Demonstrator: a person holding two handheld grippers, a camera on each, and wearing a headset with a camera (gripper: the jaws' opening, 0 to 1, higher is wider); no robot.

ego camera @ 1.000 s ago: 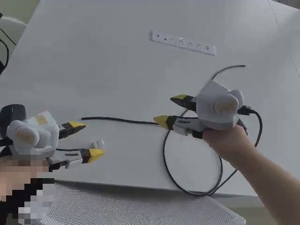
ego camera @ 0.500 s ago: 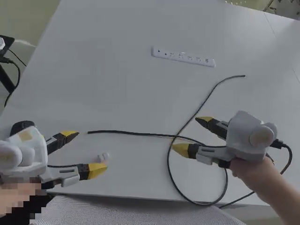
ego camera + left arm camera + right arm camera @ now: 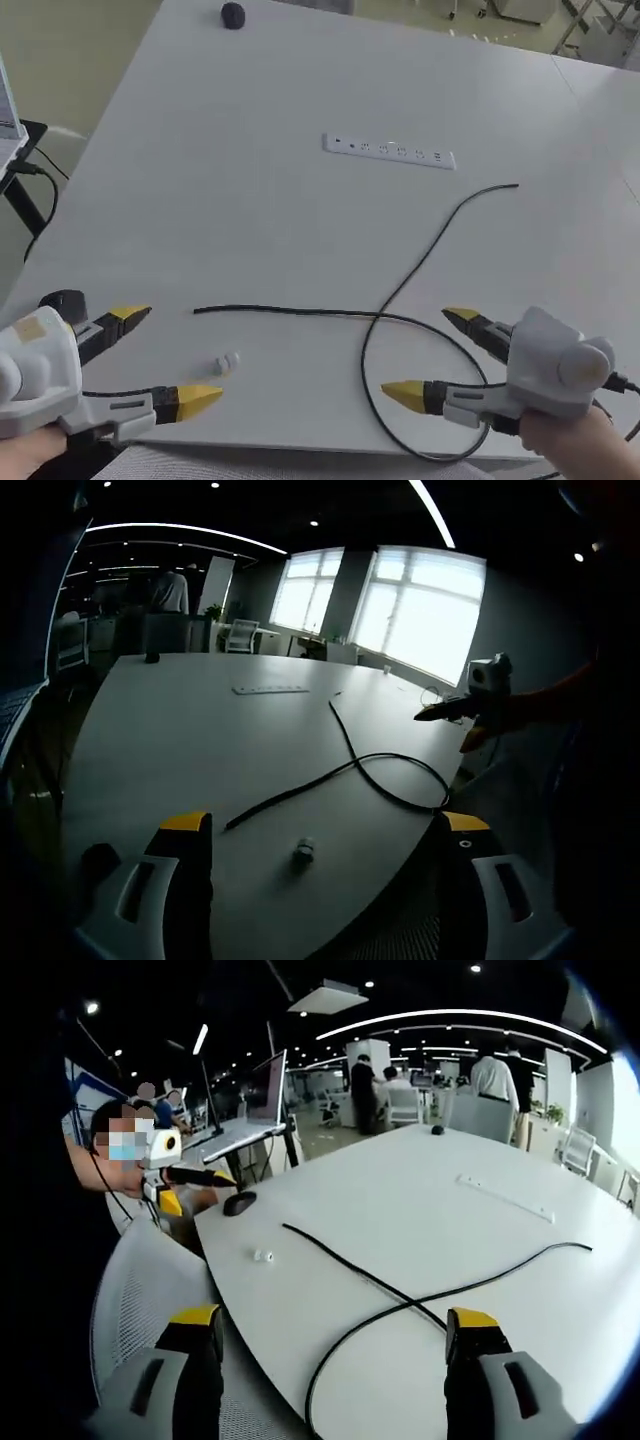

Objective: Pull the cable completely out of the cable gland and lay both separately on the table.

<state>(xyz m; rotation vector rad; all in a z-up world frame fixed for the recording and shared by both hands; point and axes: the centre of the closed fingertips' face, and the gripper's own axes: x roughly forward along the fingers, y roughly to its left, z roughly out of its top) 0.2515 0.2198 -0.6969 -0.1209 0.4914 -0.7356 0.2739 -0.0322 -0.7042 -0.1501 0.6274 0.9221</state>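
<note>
Nearest the front edge of the broad white table (image 3: 250, 200), the left gripper (image 3: 165, 357) hangs with its yellow-tipped jaws spread wide and nothing between them. The small white plastic cable gland (image 3: 226, 362) lies on the tabletop just beside its lower jaw tip. On the other side the right gripper (image 3: 430, 354) is likewise spread and empty, hovering over the near loop of the thin black cable (image 3: 300, 312). That cable lies free on the table. One end is near the gland but apart from it, and the rest curls toward the front edge before running away to the far right. Judging by this, the two parts are already separated and laid down, so the main risks come from clumsy withdrawal. The gland is light, looks likely to roll and sits close to the edge, so a brush from the left gripper's lower jaw could send it to the floor. The loop nearly reaches the table edge under the right gripper. A jaw tip catching it would drag the cable, which could pull it off the table or sweep its free end back against the gland. Beyond the left gripper a black rounded object (image 3: 62, 299) rests at the left edge. Farther off lie a white power strip (image 3: 388, 150) and a small dark round object (image 3: 232, 14), both well clear of the work.
</note>
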